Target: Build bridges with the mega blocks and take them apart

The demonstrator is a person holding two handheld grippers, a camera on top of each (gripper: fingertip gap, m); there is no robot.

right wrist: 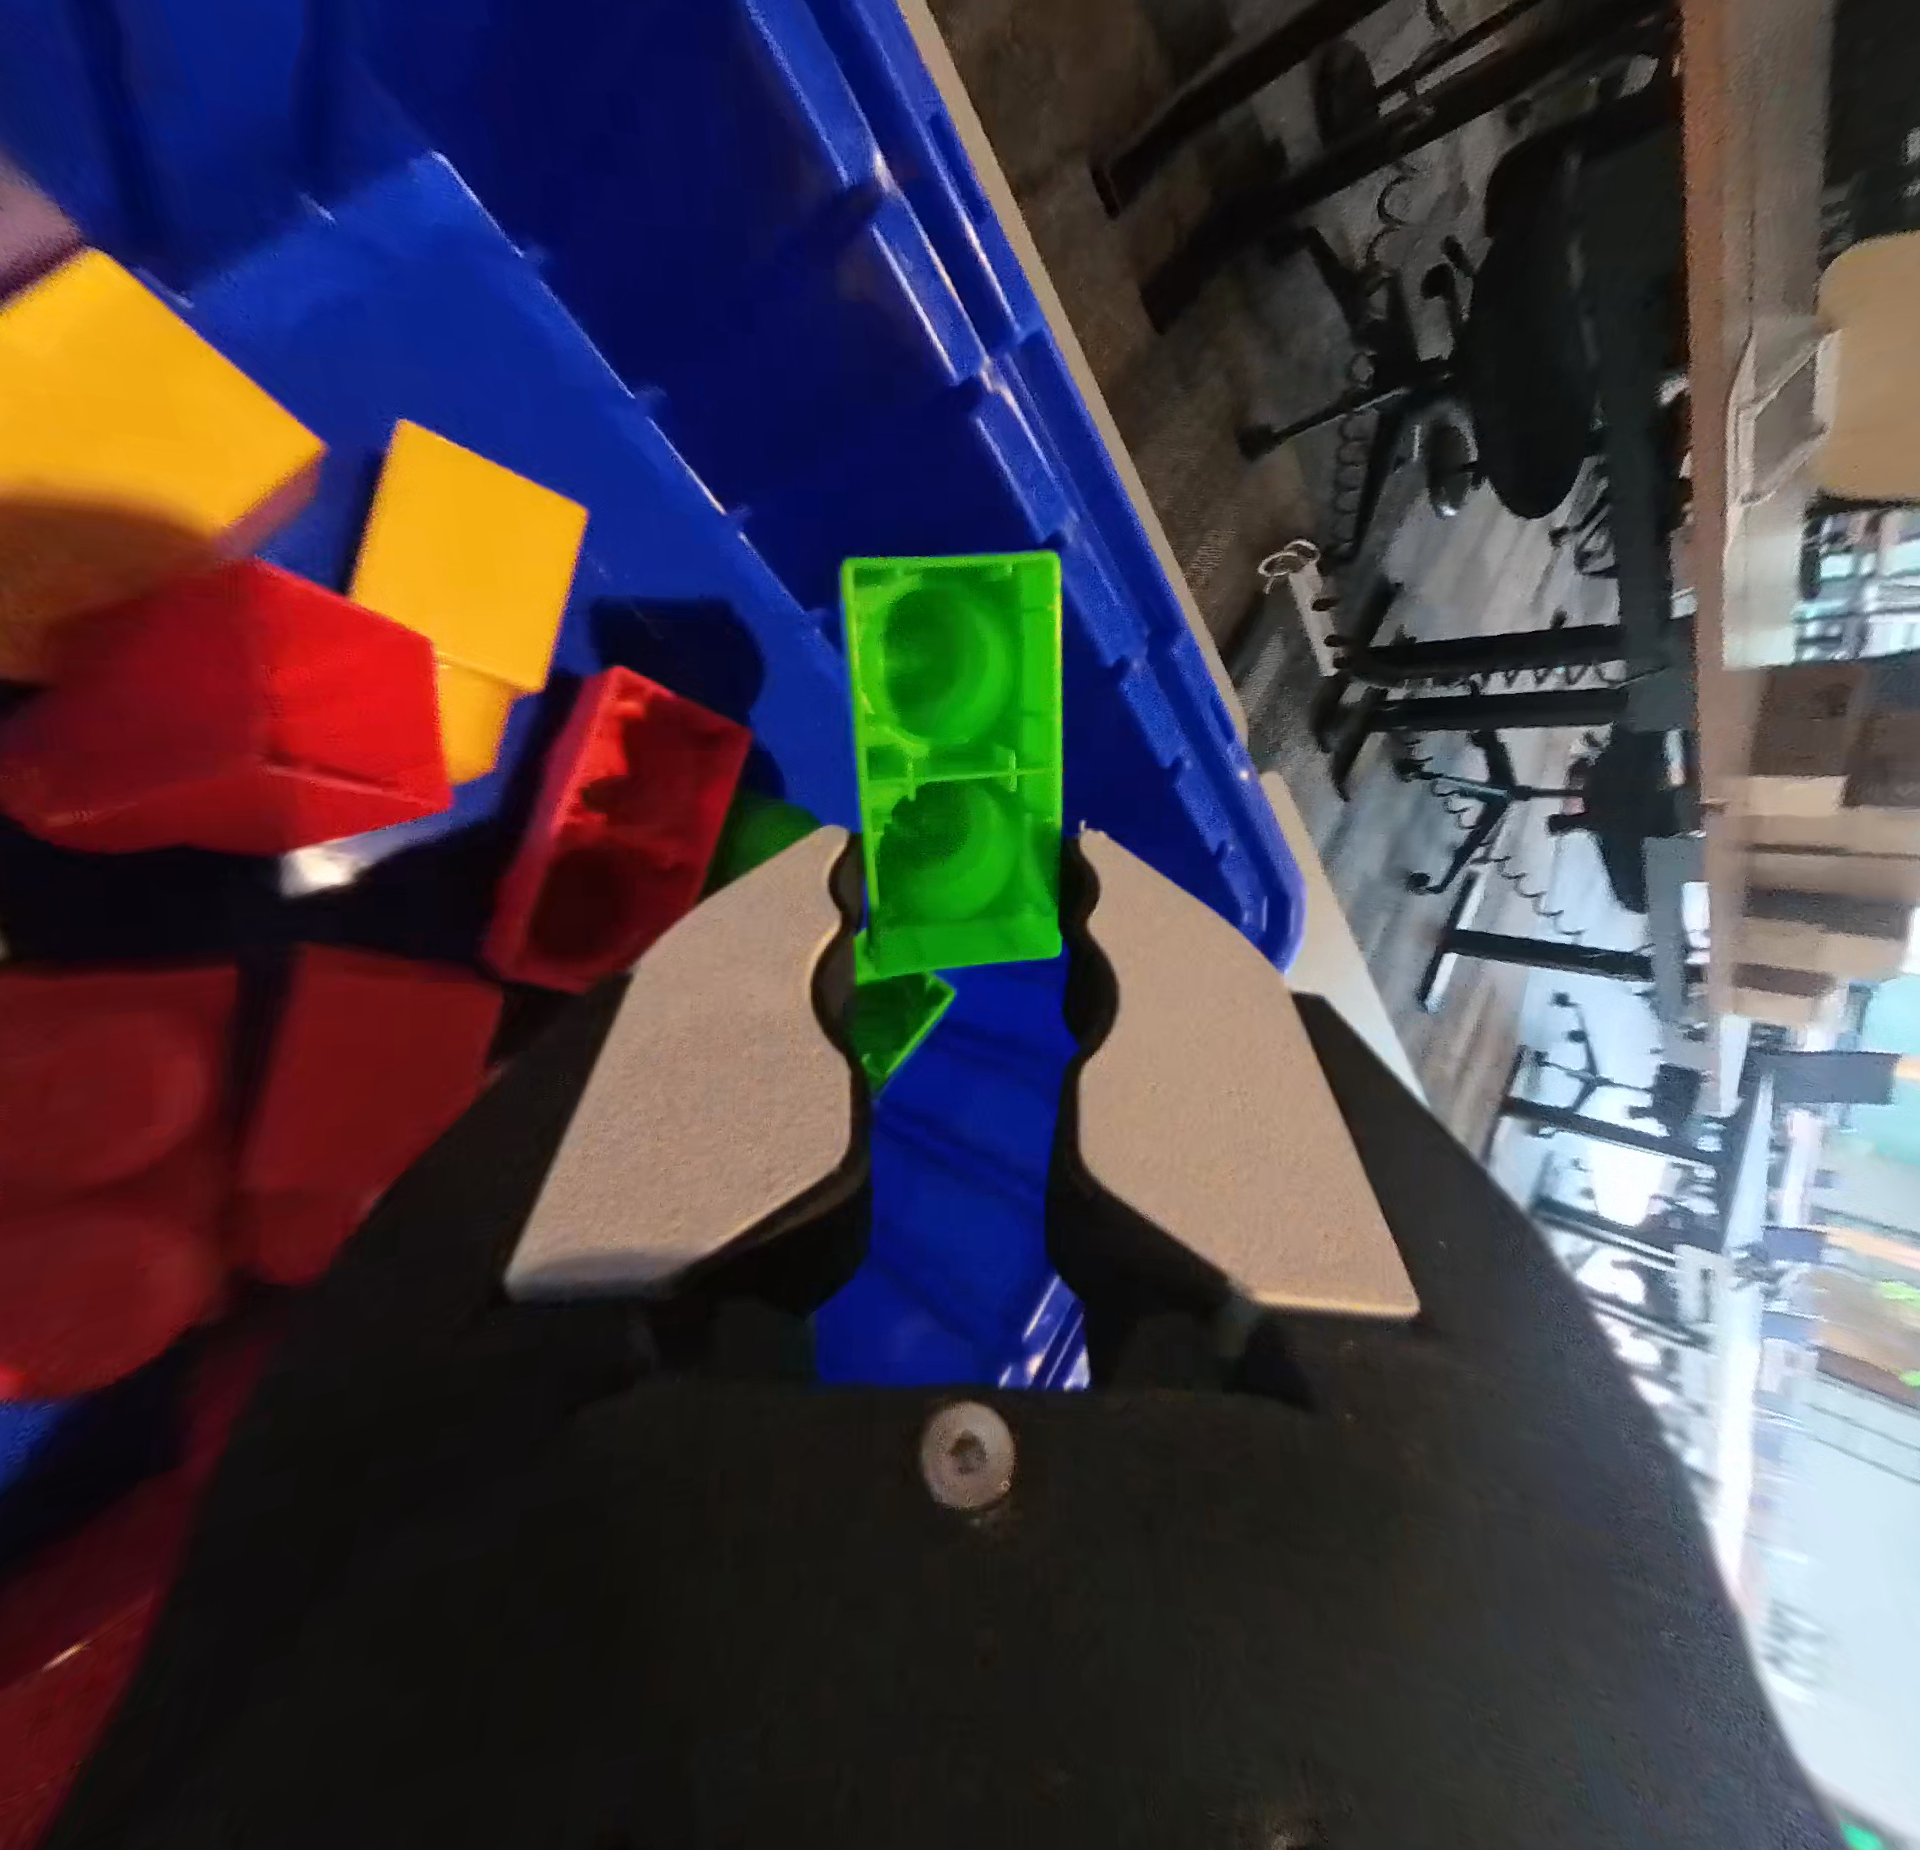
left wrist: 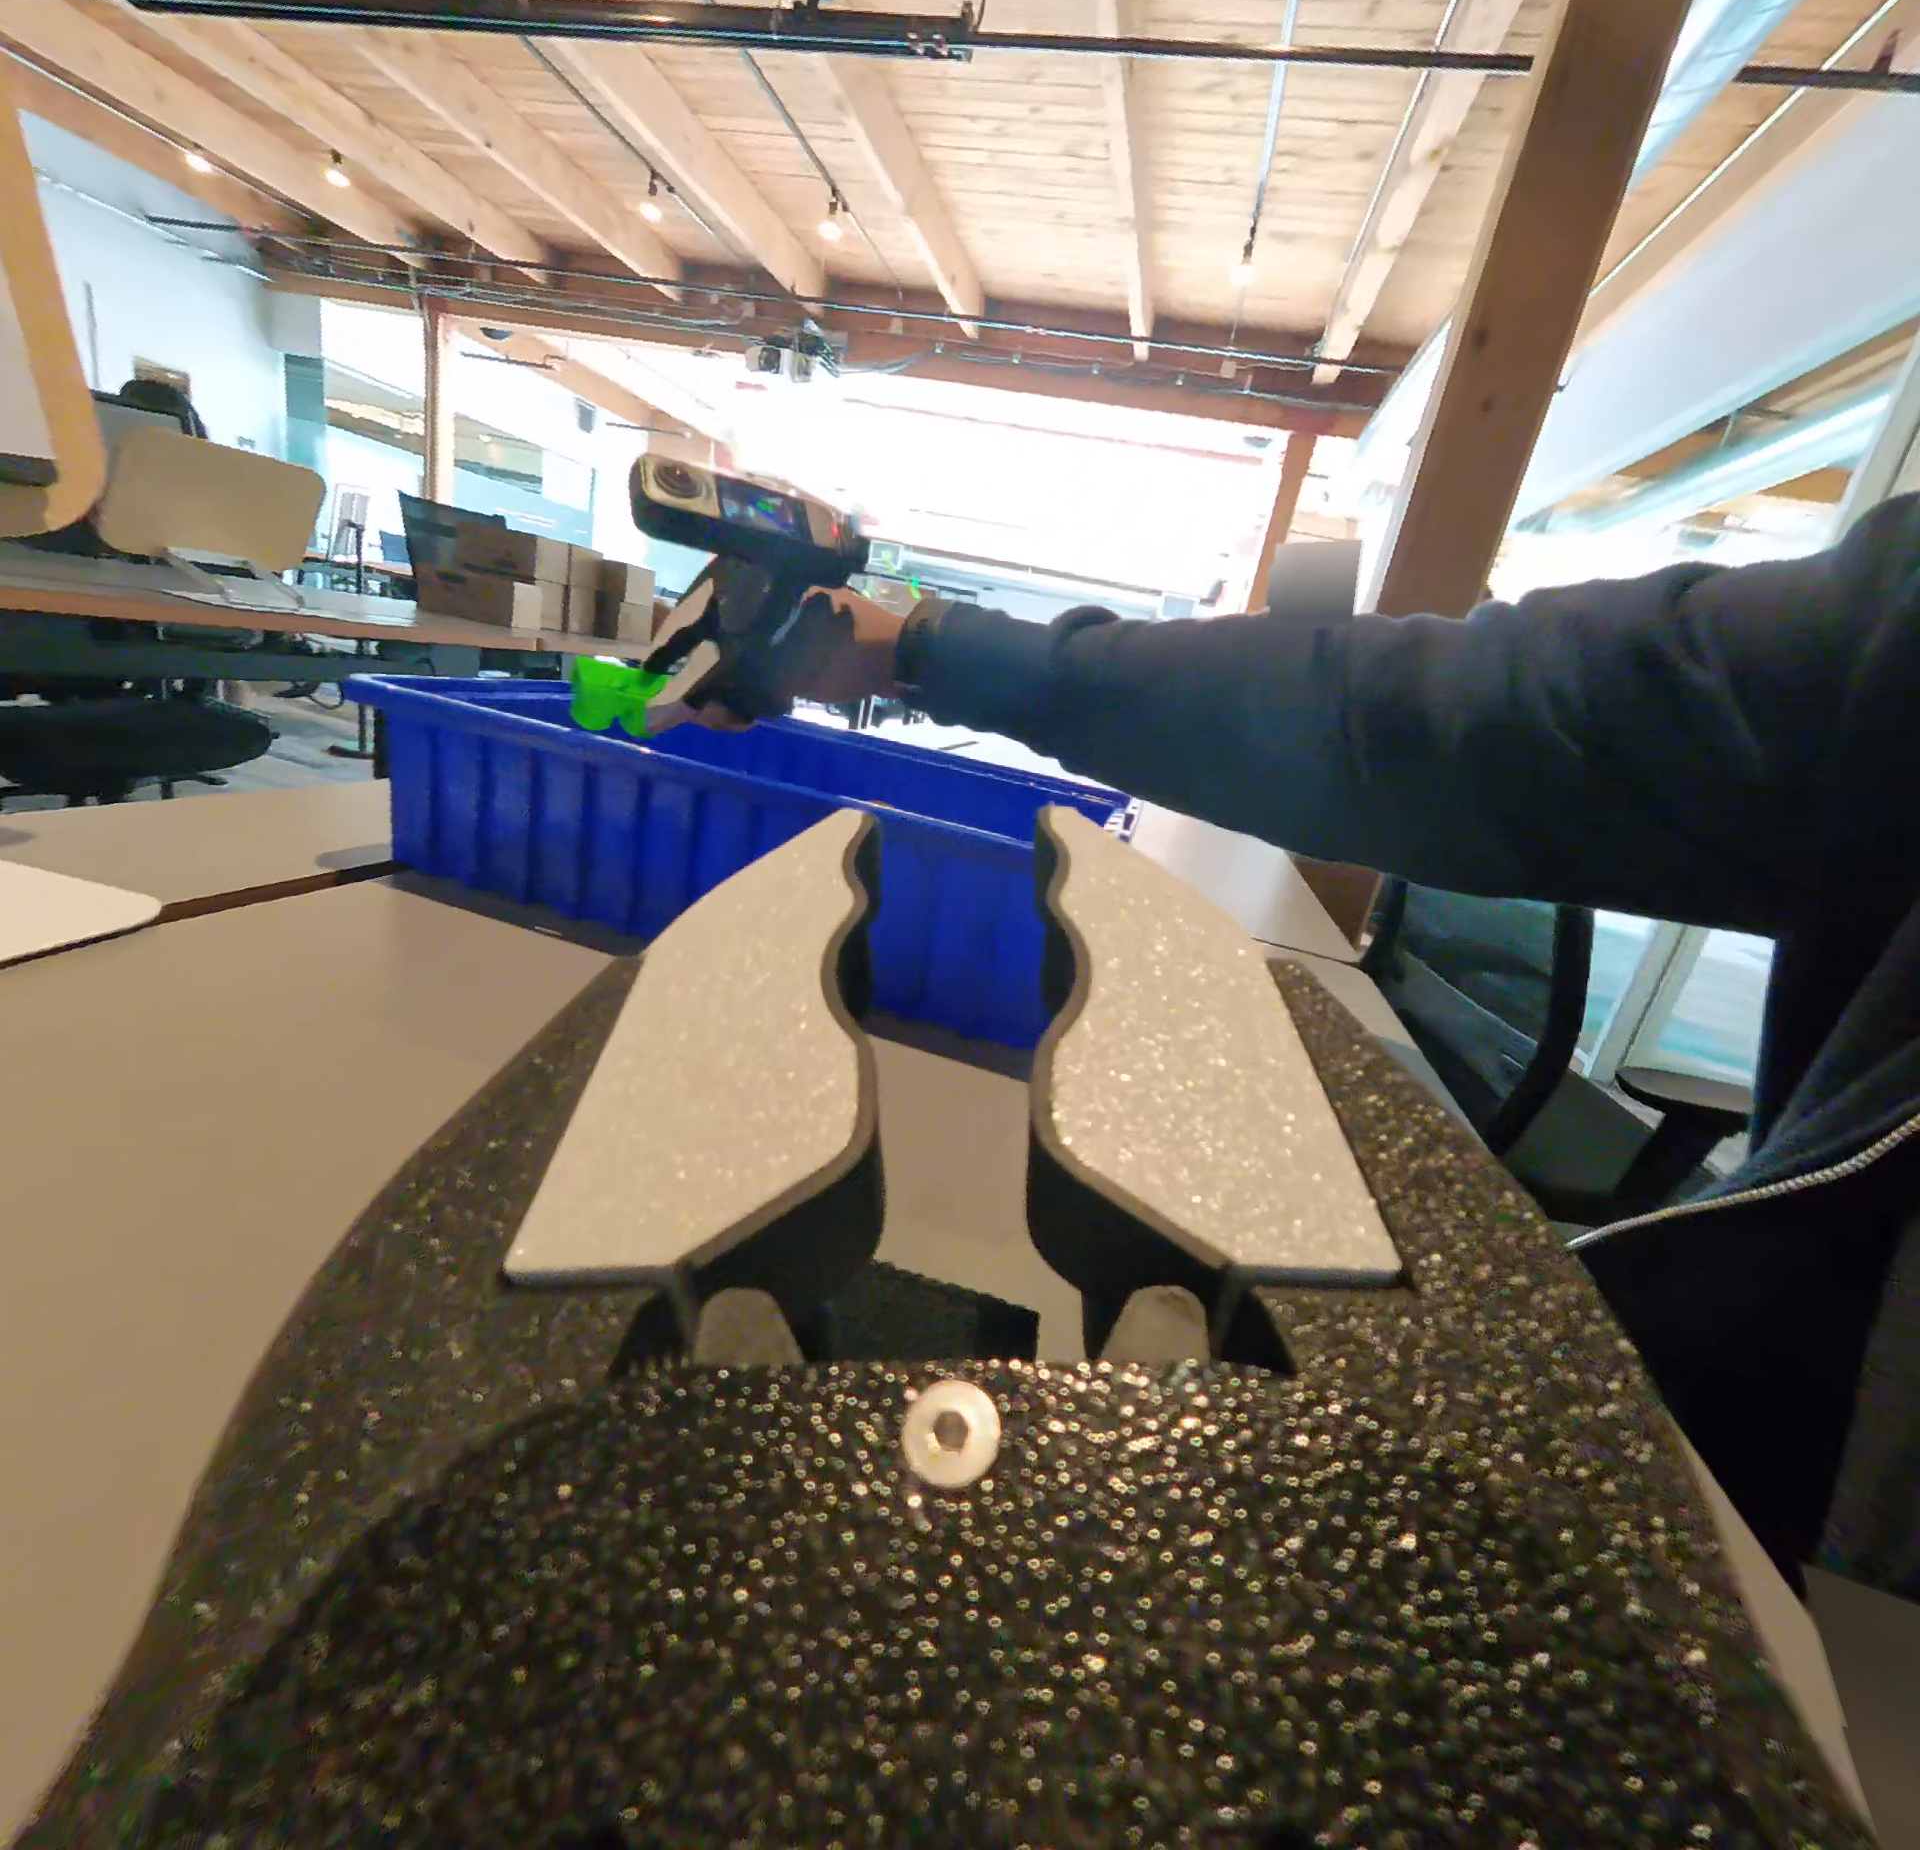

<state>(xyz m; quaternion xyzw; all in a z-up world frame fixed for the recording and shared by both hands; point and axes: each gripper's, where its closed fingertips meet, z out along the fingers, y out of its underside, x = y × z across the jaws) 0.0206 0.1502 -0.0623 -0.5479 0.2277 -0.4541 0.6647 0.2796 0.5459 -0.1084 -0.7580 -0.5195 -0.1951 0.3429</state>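
The right tool (right wrist: 961,891) pinches a lime-green two-stud block (right wrist: 951,751) between its fingertips, gripping the block's near end so that its hollow underside faces the camera. The block hangs above the inside of a blue bin (right wrist: 665,273), close to the bin's ribbed wall. Just below it lies a smaller green piece (right wrist: 899,1021). To the left in the bin lie red blocks (right wrist: 613,824) and yellow blocks (right wrist: 468,553), piled loosely against one another.

From the left wrist view, the right tool (left wrist: 665,694) shows over the far part of the bin (left wrist: 623,824), the green block (left wrist: 608,699) in its tips at about rim height, held by a gloved hand (left wrist: 821,657) on a dark-sleeved arm.

The left tool (left wrist: 956,865) holds nothing; its fingers stand moderately apart, low over the grey tabletop (left wrist: 260,1021), aimed at the near wall of the bin.
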